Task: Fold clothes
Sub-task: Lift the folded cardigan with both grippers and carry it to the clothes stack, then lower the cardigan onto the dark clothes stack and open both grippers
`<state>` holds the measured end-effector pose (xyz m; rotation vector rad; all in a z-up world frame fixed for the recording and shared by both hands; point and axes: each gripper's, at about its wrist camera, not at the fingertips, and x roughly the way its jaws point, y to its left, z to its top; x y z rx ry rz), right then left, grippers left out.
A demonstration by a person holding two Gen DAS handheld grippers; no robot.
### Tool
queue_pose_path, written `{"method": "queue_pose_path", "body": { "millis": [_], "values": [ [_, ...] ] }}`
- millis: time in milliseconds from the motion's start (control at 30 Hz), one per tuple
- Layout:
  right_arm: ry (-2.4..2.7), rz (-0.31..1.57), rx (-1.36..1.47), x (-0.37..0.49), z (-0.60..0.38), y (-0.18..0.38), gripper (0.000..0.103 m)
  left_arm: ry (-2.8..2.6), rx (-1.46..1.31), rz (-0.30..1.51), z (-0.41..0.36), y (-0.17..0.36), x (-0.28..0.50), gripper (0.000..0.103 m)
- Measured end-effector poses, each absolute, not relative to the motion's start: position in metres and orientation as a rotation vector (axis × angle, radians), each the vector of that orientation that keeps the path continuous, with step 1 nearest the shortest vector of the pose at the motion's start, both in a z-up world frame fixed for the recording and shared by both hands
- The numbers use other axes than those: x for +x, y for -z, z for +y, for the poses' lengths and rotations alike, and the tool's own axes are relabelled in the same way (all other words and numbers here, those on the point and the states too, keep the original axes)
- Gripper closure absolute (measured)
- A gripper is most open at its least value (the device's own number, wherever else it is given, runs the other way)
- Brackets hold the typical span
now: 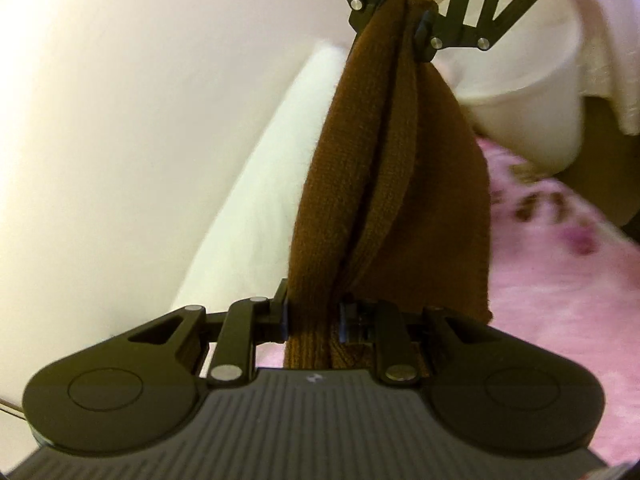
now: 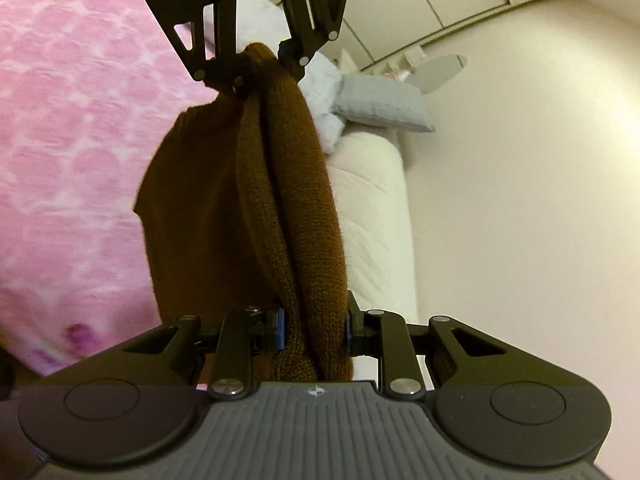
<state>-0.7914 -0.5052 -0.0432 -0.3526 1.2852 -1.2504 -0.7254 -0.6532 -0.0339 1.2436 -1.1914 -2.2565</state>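
While both cameras look along their own fingers, each one shows a gripper pinching the same brown knitted garment (image 1: 396, 184). At the bottom of the left wrist view, the left gripper (image 1: 312, 320) has its blue-edged pads pressed into a bunched fold of the knit, the cloth filling the narrow gap between them. From there the garment runs away from the lens, hanging in doubled layers with a dark crease down its middle, up to the right gripper (image 1: 400, 16), which faces back and is clamped on the far end of the fabric.

The right wrist view gives the mirror of this: the right gripper (image 2: 316, 330) squeezes a thick roll of the brown knit between its pads, and the left gripper (image 2: 262, 66) grips the far end near the top of the frame. A flatter flap of the garment (image 2: 192, 208) hangs off to the left of the gathered ridge. The garment is held clear in the air between the two tools.

Below and beside it lies a pink patterned bedspread (image 2: 72, 128), blurred in both views. A white padded edge (image 2: 376, 216), probably a mattress or cushion, runs beside a pale wall (image 2: 520, 200). Folded pale blue cloth (image 2: 380, 104) rests farther back
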Motion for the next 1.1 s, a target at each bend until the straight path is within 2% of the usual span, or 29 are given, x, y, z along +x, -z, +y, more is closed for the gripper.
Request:
{"method": "queue_pose_path", "body": {
  "millis": [200, 333, 400, 567, 700, 800, 933, 1100],
  "values": [
    [1.243, 1.259, -0.516, -0.867, -0.624, 0.036, 0.080, 2.093, 1.153, -1.164, -0.751, 0.022, -0.783, 0.084],
    [1.310, 1.181, -0.582, -0.898, -0.675, 0.047, 0.078, 2.098, 1.202, -1.103, -0.768, 0.073, -0.788, 0.084],
    [1.312, 1.157, -0.540, -0.907, -0.685, 0.078, 0.076, 2.112, 1.248, -1.062, -0.771, 0.107, -0.787, 0.084],
    [1.138, 1.270, -0.291, -0.917, -0.696, 0.218, 0.076, 2.144, 1.360, -0.956, -0.779, 0.193, -0.784, 0.084],
    [1.139, 1.288, -0.332, -0.918, -0.676, 0.246, 0.067, 2.163, 1.437, -0.894, -0.785, 0.251, -0.780, 0.084],
    [1.140, 1.315, -0.365, -0.921, -0.667, 0.253, 0.064, 2.167, 1.461, -0.925, -0.789, 0.248, -0.778, 0.084],
    [1.130, 1.339, -0.349, -0.915, -0.668, 0.256, 0.075, 2.151, 1.447, -0.927, -0.791, 0.234, -0.771, 0.088],
    [1.203, 1.274, -0.308, -0.899, -0.666, 0.222, 0.078, 2.174, 1.404, -0.884, -0.774, 0.217, -0.751, 0.088]
  ]
}}
